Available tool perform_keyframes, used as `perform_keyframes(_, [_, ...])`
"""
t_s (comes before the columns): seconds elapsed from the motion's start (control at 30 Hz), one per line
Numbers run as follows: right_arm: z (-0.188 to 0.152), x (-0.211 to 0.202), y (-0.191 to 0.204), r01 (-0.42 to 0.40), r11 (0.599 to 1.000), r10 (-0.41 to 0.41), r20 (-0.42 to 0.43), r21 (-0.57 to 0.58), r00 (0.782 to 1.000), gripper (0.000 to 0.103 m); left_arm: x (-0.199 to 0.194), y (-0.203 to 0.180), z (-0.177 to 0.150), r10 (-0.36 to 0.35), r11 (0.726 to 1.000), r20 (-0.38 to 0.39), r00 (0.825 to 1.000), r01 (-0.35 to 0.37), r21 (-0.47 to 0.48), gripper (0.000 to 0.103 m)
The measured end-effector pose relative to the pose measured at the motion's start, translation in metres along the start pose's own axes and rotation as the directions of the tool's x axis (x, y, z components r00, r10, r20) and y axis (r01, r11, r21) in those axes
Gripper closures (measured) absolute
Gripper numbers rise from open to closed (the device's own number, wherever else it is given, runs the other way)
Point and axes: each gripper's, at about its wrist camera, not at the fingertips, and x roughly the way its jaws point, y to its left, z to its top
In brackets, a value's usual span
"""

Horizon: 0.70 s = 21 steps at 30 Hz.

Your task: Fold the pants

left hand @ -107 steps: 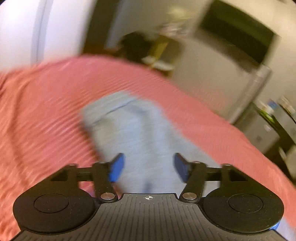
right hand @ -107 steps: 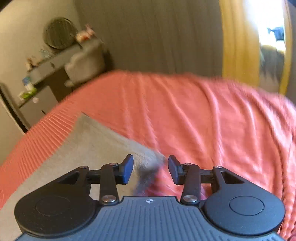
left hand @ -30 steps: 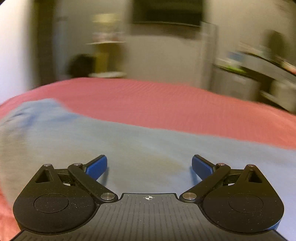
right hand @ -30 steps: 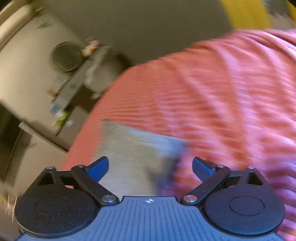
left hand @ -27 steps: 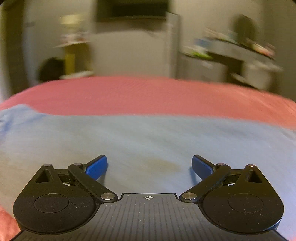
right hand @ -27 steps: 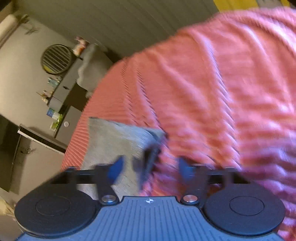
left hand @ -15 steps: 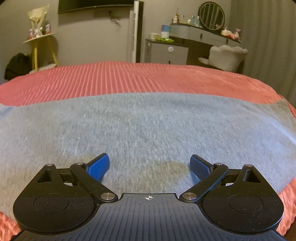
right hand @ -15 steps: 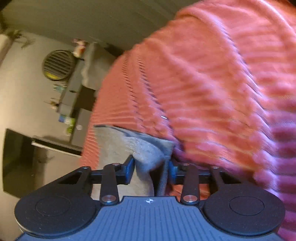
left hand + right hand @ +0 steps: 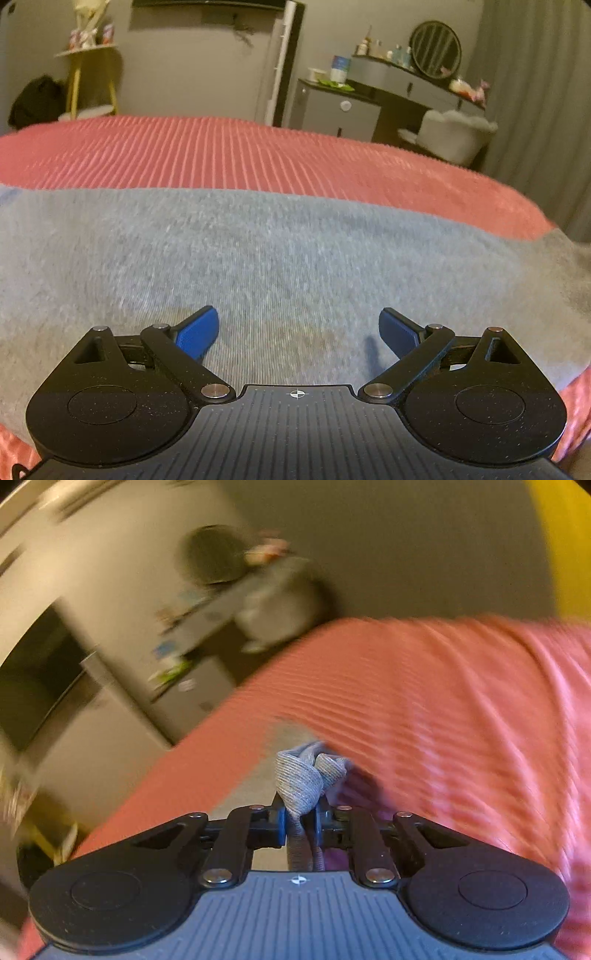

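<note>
Right tongs (image 9: 300, 825) are pinching a bunched end of the grey pants (image 9: 280, 258), ready for carrying it over. Left tongs (image 9: 298, 326) are hovering spread wide above the pants on the red bed (image 9: 258, 155), likely pinning the fold line.

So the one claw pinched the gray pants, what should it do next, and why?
Probably lift and carry that end across. The right gripper is shut on a bunched end of the pants, while the left gripper hangs open above the flat fabric on the red bedspread.
</note>
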Motion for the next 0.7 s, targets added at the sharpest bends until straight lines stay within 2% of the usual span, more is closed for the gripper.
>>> perform_keyframes(0.07, [0.002,-0.008,0.042,-0.043,0.985,0.048,0.023,-0.167,0.999,0.090,-0.003,0.003,0.003,-0.022,1.000,0.003,1.000,0.022,-0.015,0.005])
perform_keyframes(0.1, [0.001,-0.013,0.061,-0.090,0.972,0.097,0.022,-0.218,0.995,0.090,-0.005,0.005,0.005,-0.039,0.999,0.008,0.999,0.039,-0.024,0.006])
perform_keyframes(0.17, [-0.007,-0.017,0.094,-0.187,0.941,0.190,-0.017,-0.283,0.982,0.090,-0.010,0.009,0.009,-0.076,0.996,0.019,0.997,0.076,-0.044,0.007])
perform_keyframes(0.23, [-0.028,-0.019,0.130,-0.279,0.884,0.262,-0.096,-0.376,0.960,0.090,-0.014,0.014,0.013,-0.105,0.992,0.033,0.994,0.107,-0.067,0.010])
perform_keyframes(0.3, [-0.058,-0.018,0.159,-0.377,0.818,0.315,-0.210,-0.434,0.926,0.090,-0.017,0.021,0.017,-0.130,0.986,0.048,0.990,0.135,-0.103,0.010])
perform_keyframes(0.37, [-0.093,-0.013,0.177,-0.464,0.767,0.342,-0.331,-0.442,0.880,0.090,-0.020,0.029,0.019,-0.159,0.976,0.063,0.985,0.166,-0.140,0.011])
perform_keyframes(0.47, [-0.139,0.005,0.196,-0.538,0.725,0.282,-0.527,-0.430,0.802,0.088,-0.019,0.039,0.019,-0.194,0.962,0.062,0.979,0.203,-0.181,0.011])
perform_keyframes(0.5, [-0.146,0.013,0.202,-0.557,0.721,0.244,-0.600,-0.413,0.762,0.084,-0.017,0.040,0.019,-0.206,0.959,0.054,0.977,0.213,-0.189,0.011])
perform_keyframes(0.53, [-0.147,0.021,0.205,-0.564,0.734,0.230,-0.643,-0.378,0.731,0.080,-0.013,0.042,0.018,-0.226,0.952,0.039,0.973,0.229,-0.203,0.011])
perform_keyframes(0.57, [-0.144,0.025,0.204,-0.554,0.765,0.242,-0.650,-0.328,0.720,0.069,-0.009,0.043,0.017,-0.252,0.942,0.024,0.967,0.251,-0.222,0.011])
perform_keyframes(0.6, [-0.137,0.027,0.199,-0.550,0.790,0.281,-0.638,-0.271,0.717,0.051,-0.005,0.044,0.017,-0.284,0.929,0.006,0.959,0.277,-0.244,0.011])
perform_keyframes(0.63, [-0.128,0.028,0.191,-0.545,0.815,0.336,-0.609,-0.194,0.719,0.041,-0.001,0.044,0.016,-0.313,0.916,-0.009,0.950,0.299,-0.267,0.011])
perform_keyframes(0.67, [-0.124,0.026,0.185,-0.526,0.840,0.369,-0.570,-0.134,0.734,0.027,0.004,0.044,0.014,-0.340,0.901,-0.023,0.940,0.319,-0.293,0.011])
perform_keyframes(0.7, [-0.119,0.027,0.174,-0.491,0.867,0.381,-0.526,-0.081,0.760,0.024,0.009,0.043,0.013,-0.367,0.888,-0.038,0.929,0.338,-0.311,0.012])
